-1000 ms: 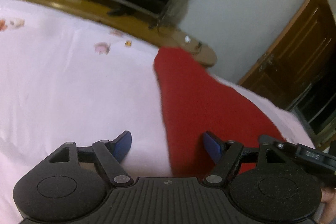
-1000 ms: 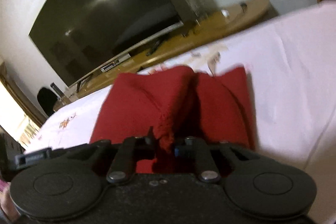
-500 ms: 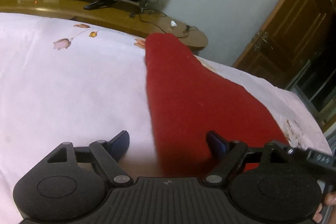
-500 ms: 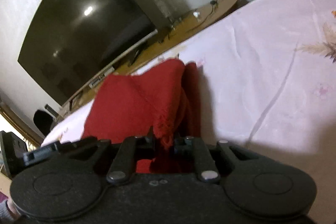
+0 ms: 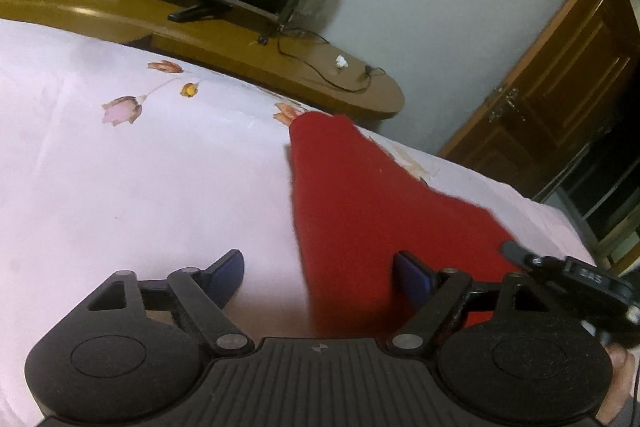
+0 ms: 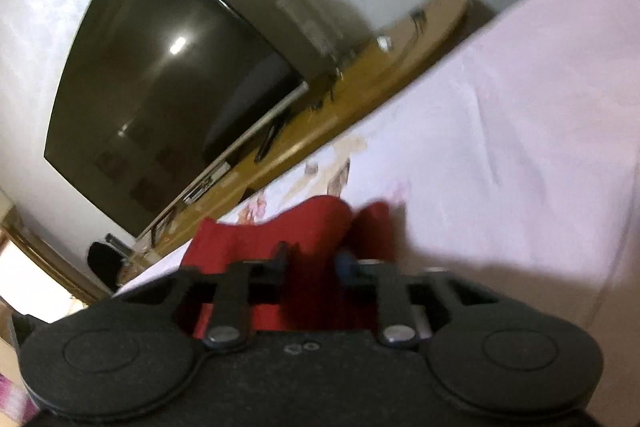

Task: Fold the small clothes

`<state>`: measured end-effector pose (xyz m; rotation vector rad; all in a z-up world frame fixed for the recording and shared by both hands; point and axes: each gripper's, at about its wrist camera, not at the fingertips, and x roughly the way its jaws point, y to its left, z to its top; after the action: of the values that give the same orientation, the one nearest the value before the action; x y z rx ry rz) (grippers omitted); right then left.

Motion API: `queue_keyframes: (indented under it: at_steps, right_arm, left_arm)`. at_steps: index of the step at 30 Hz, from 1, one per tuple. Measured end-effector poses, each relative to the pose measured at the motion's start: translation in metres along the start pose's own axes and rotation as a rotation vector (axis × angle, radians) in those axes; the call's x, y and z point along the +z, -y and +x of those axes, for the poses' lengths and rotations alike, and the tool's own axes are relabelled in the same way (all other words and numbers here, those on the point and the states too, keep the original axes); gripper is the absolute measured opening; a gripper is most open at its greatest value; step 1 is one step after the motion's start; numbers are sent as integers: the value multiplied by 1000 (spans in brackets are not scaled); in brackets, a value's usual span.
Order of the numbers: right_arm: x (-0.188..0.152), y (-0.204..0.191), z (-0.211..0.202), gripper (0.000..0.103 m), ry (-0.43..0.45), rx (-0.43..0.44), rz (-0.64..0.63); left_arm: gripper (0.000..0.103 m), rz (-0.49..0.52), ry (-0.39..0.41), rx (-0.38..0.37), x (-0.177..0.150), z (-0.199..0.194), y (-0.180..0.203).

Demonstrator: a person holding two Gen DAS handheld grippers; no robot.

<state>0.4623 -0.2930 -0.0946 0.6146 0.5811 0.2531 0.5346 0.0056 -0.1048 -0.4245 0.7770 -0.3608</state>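
Note:
A small red knitted garment (image 5: 360,203) lies on the pale pink flowered bedsheet (image 5: 140,179). My left gripper (image 5: 320,275) is open, its blue fingertips (image 5: 412,275) spread wide, with the garment's near edge between them and nothing held. My right gripper (image 6: 310,263) is shut on a bunched fold of the red garment (image 6: 304,231), which is lifted and creased in front of it. The other gripper's black body (image 5: 580,283) shows at the right of the left wrist view.
A dark TV (image 6: 160,87) stands on a long wooden stand (image 5: 224,39) beyond the bed's far edge, with cables on it. A brown wooden door (image 5: 560,95) is at the right. The sheet (image 6: 520,131) stretches wide to the right of the garment.
My right gripper has tilted and drawn the held fold toward itself, so less red cloth shows. The left gripper stays open and has shifted slightly over the garment's edge.

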Motion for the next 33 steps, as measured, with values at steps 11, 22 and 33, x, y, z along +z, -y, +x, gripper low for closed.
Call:
queue_keyframes:
  at_steps: [11,22,33]
  right_arm:
    - [-19,-7,-11,22,8,-216,-169]
    - [-76,-45,-122,53,21,-159,-154]
    - [-113,-57,-111,10,-102,-303,-327]
  left_arm:
    - [97,102,-16,96,-1,9,26]
    - [97,120,17,-24,-75,-80,28]
    - [97,340,-11,100,-108,-102,22]
